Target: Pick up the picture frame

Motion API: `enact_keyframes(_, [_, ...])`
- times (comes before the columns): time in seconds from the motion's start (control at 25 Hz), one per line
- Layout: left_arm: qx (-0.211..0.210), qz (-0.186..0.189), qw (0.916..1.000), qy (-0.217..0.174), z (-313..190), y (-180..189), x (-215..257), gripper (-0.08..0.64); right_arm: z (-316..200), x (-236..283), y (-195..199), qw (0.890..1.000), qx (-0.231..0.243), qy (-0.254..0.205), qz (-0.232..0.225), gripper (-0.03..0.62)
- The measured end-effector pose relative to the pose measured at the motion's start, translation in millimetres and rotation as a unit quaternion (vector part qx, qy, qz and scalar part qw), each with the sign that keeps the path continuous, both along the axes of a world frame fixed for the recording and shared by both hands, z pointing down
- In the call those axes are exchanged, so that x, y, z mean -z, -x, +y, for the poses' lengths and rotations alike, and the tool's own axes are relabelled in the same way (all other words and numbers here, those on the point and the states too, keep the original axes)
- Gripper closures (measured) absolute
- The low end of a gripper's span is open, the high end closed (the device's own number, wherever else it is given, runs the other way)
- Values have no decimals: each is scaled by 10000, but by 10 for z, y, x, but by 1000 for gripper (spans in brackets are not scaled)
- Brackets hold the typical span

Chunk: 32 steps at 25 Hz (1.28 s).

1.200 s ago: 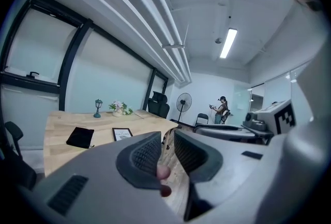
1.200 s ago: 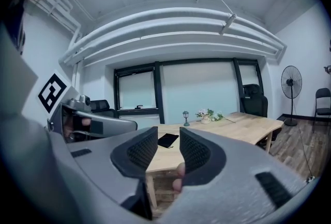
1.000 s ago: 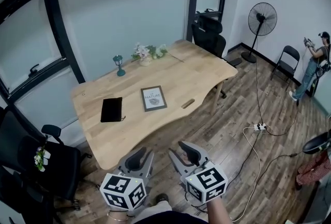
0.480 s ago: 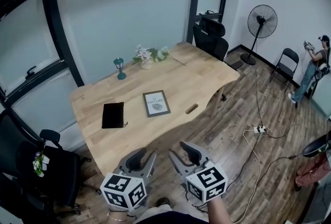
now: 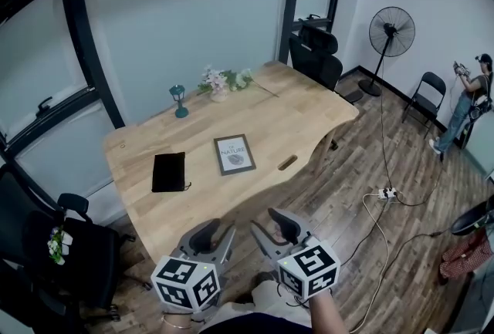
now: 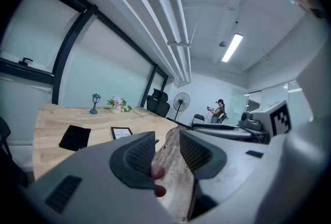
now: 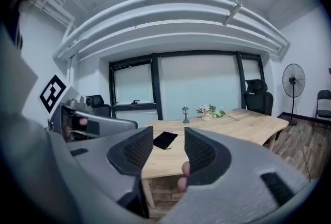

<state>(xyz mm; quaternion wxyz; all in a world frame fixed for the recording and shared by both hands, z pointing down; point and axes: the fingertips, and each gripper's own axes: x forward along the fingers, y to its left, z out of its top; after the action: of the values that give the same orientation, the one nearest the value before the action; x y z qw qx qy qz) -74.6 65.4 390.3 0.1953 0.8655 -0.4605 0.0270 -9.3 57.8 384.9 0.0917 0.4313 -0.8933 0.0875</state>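
The picture frame (image 5: 235, 154), dark-edged with a white print, lies flat near the middle of the wooden table (image 5: 309, 113); the left gripper view shows the frame (image 6: 122, 133) beyond the jaws. My left gripper (image 5: 214, 235) and right gripper (image 5: 270, 226) hover side by side over the floor, short of the table's near edge. Both point towards the table. Their jaws have just been opening, with nothing between the left gripper's (image 6: 168, 148) or the right gripper's (image 7: 168, 148).
A black pouch (image 5: 168, 171) lies left of the frame. A teal lamp (image 5: 179, 101) and flowers (image 5: 220, 82) stand at the table's far edge. Office chairs (image 5: 315, 55) (image 5: 54, 247) flank it. A fan (image 5: 390, 32), a folding chair (image 5: 427, 97), a person (image 5: 467, 101) and floor cables (image 5: 388, 192) are at right.
The jaws of both grippers have spread wider. The table sits slightly further right in the head view; both grippers stay low at the bottom of it.
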Motion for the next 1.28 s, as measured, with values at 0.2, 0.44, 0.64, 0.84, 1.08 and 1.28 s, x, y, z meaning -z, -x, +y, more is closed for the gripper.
enact_keyframes(0.2, [-10,31,10000,16,-118,2,-15,413,-112,-17,-11,10000,-13,3,-1,426])
enact_keyframes(0.44, [-32,-5,10000,51,-310,-30,-39,407,-315,-31,-43,10000,-37,16,-43,425])
enact_keyframes(0.64, [-16,-13,10000,78,-487,-30,-67,403,-514,-77,-72,10000,-63,54,-43,423])
enact_keyframes(0.84, [15,-37,9999,137,-678,-9,-114,402,-727,-102,-49,10000,-31,75,-42,423])
enact_keyframes(1.08, [55,-50,9998,210,-949,11,-176,402,-994,-173,-16,9999,35,129,11,423])
enact_keyframes(1.28, [81,-64,9996,271,-1199,-4,-227,402,-1238,-241,-20,9998,71,194,16,424])
